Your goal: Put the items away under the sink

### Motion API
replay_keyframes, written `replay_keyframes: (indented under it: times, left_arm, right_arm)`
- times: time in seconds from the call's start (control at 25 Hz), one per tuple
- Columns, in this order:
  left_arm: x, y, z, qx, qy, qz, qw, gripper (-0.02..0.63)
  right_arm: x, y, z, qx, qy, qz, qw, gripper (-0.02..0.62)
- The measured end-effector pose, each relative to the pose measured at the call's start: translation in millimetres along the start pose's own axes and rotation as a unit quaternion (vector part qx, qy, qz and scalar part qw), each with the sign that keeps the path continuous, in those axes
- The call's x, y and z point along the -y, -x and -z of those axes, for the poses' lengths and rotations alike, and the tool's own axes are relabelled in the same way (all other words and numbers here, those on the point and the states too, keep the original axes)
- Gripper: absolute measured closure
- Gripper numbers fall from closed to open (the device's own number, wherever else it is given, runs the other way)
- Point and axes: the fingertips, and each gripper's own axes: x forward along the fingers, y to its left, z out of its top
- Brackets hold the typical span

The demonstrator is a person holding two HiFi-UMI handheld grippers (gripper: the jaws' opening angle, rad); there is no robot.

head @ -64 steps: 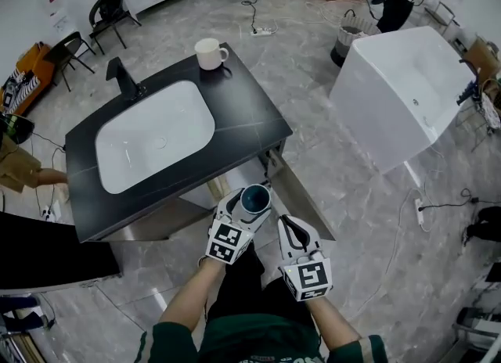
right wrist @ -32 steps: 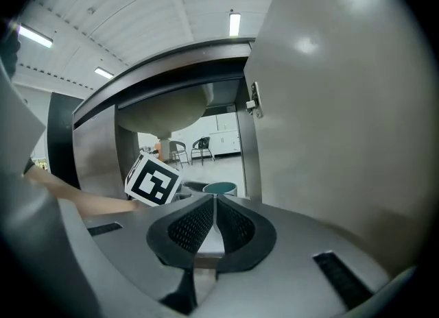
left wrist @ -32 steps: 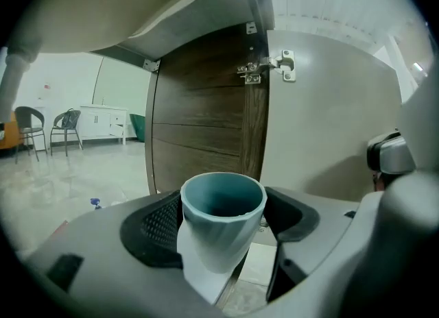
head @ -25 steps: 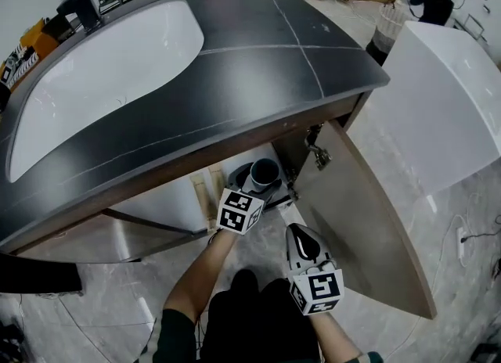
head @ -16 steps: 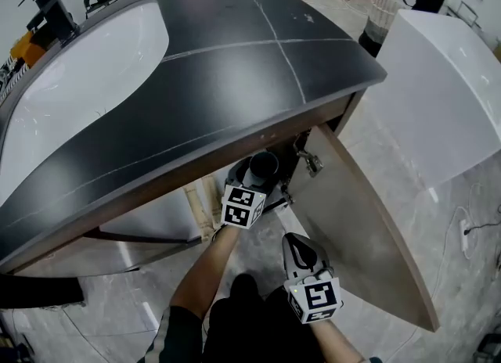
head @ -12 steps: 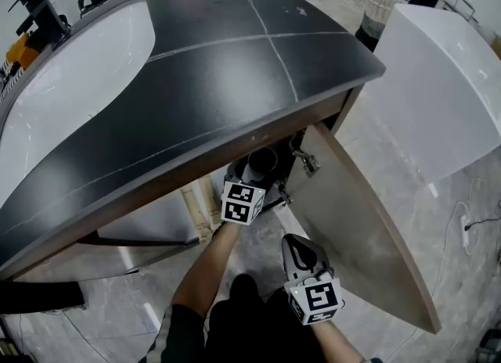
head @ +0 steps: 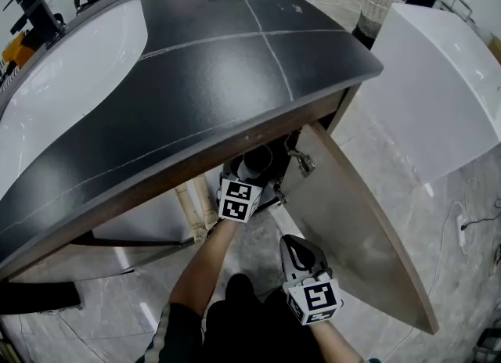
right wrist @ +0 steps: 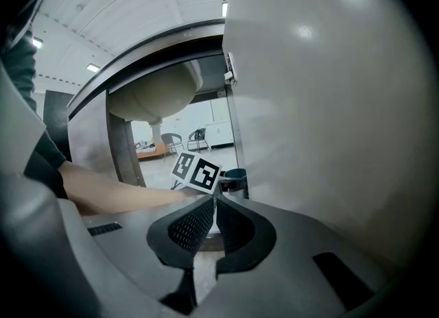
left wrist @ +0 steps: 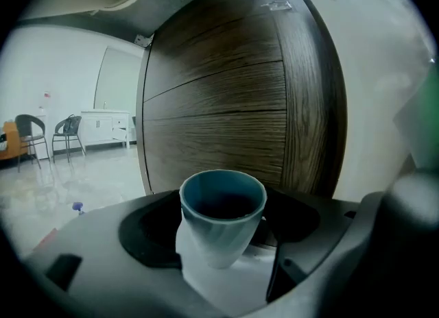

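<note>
One blue cup [left wrist: 223, 214] sits upright, clamped between the jaws of the left gripper [head: 250, 174], at the cabinet opening just under the edge of the dark countertop [head: 235, 64], with that forearm stretched forward. The right gripper [right wrist: 214, 207], one of two, is pulled back near the body, jaws pressed together on nothing, beside the single open cabinet door [head: 360, 236]. Only the left gripper view shows the wood panel [left wrist: 226, 104] behind the cup; only the right gripper view shows the basin underside [right wrist: 154, 97]
</note>
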Motion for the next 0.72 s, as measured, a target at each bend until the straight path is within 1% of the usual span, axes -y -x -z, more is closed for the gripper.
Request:
replay_keyframes:
  times: [0.16, 0.24, 0.4, 0.72]
  left_arm:
    - [0, 7, -3, -0.009, -0.007, -0.01, 0.9999, 0.227]
    - [-2, 8, 0, -0.013, -0.003, -0.012, 0.9998, 0.227]
    - [-6, 10, 6, -0.007, 0.0, -0.02, 0.9998, 0.227]
    - [-8, 22, 21, -0.027, 0.015, -0.024, 0.9992, 0.227]
  right_arm:
    - [-4, 3, 2, 0.0, 0.006, -0.009, 1.0, 0.551]
    - [-5, 4, 2, 0.001, 0.008, -0.011, 1.0, 0.552]
    - [-6, 6, -1, 0.002, 0.007, -0.007, 1.0, 0.551]
    - [-10, 13, 4, 0.004, 0.006, -0.018, 1.0, 0.551]
